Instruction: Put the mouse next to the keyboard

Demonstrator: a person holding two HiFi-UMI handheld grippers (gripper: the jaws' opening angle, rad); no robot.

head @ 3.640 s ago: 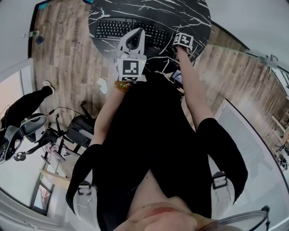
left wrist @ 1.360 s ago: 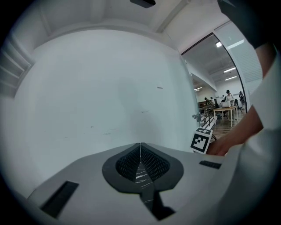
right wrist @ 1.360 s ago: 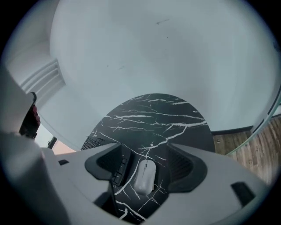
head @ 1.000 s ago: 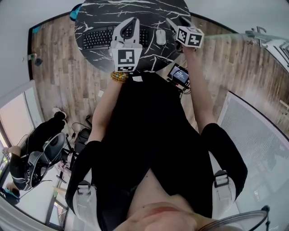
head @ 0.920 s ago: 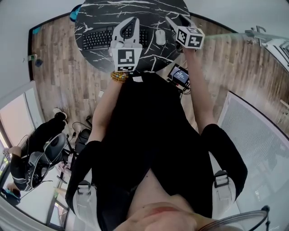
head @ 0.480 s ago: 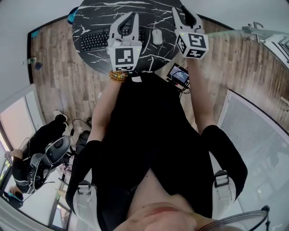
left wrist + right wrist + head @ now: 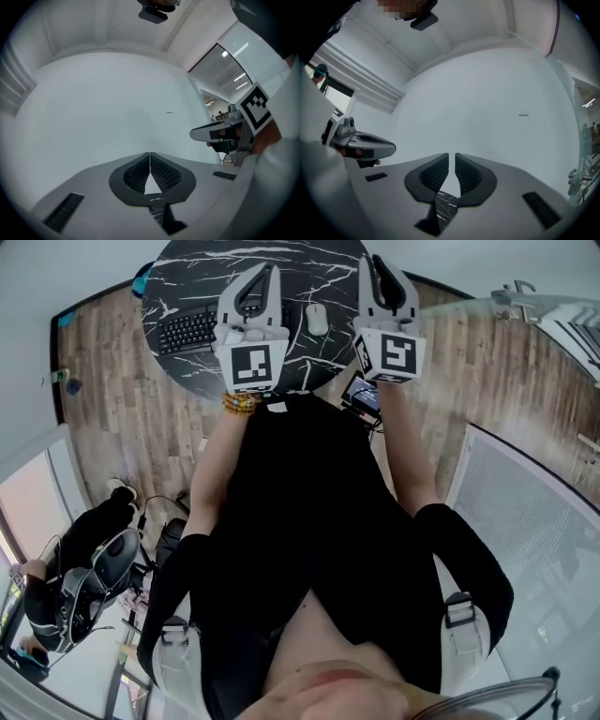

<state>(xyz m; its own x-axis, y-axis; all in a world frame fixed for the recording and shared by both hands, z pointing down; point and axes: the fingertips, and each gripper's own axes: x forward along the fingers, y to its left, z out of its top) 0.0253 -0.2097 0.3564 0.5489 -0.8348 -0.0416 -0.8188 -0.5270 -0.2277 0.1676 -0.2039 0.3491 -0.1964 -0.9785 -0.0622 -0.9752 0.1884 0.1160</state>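
A white mouse (image 7: 317, 319) lies on the round black marble table (image 7: 319, 268), just right of the black keyboard (image 7: 192, 329). Both grippers are held up level above the table's near edge, apart from the mouse. My left gripper (image 7: 265, 270) is over the keyboard's right end, its tips (image 7: 150, 154) touching and empty. My right gripper (image 7: 377, 263) is right of the mouse. Its jaws have just been closing and stand at a thin slit (image 7: 452, 155) with nothing between them. Each gripper view shows the other gripper off to the side.
A small device with a lit screen (image 7: 361, 395) sits on the wood floor under the table's near edge. A person with equipment (image 7: 94, 540) is at the lower left. A glass partition (image 7: 525, 502) stands at the right, and a plain white wall ahead.
Both grippers have risen from the table, the right one much further. The right gripper rolled upright and its wide jaws closed. The mouse stayed beside the keyboard.
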